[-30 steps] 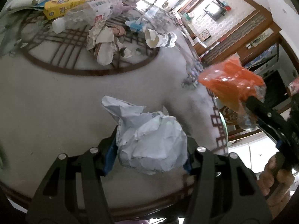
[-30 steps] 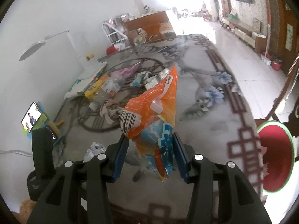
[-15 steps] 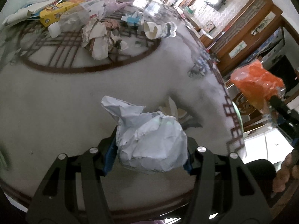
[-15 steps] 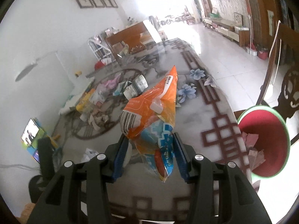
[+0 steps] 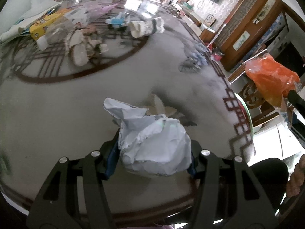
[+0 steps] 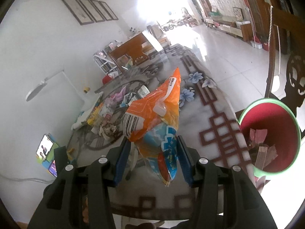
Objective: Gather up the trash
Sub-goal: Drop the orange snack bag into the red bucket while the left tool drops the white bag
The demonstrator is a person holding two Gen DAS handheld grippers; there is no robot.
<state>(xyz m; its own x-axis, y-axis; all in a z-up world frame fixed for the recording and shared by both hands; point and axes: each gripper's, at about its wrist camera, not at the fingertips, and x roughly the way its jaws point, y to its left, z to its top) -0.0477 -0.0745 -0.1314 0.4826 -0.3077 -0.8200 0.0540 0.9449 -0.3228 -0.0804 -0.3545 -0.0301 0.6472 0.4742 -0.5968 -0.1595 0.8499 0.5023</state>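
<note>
While the left gripper [image 5: 154, 152] clamps a crumpled paper ball [image 5: 152, 145] above the near part of the patterned table [image 5: 57, 105], the right gripper [image 6: 152, 158] pinches an orange snack bag [image 6: 158, 118] over the table's near right corner. Just right of that edge stands a red bin [image 6: 266, 114] with scraps inside. More litter [image 5: 80, 43] lies at the far side.

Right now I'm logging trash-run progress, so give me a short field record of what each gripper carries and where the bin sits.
left gripper: shut on crumpled white paper ball
right gripper: shut on orange plastic snack bag
bin: red bucket with green rim, beside the patterned table, some scraps inside
left on table: pile of litter
</note>
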